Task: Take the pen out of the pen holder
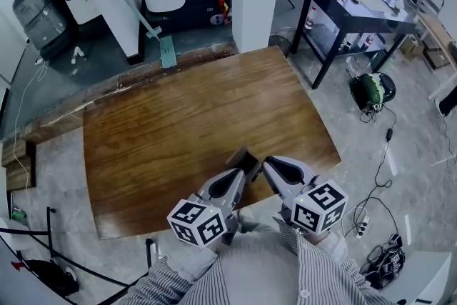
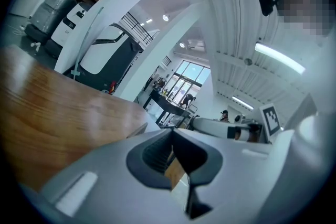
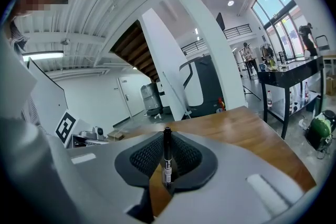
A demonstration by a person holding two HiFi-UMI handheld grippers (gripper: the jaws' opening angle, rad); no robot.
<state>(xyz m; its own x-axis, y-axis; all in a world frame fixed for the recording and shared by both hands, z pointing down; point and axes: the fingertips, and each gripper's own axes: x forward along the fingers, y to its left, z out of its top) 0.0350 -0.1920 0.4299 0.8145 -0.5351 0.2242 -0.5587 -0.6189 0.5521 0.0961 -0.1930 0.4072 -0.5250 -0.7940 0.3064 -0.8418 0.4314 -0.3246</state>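
Your wooden table [image 1: 178, 132] stands on a grey floor [image 1: 343, 118], a dark pen holder [image 1: 243, 158] at its near edge.

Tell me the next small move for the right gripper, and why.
Probably lift the right gripper straight up: its jaws are shut on the pen, upright, and the left gripper seems to clamp the pen holder close beside it.

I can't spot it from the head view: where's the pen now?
Right gripper view: the pen stands upright, clamped in the jaws of the right gripper.
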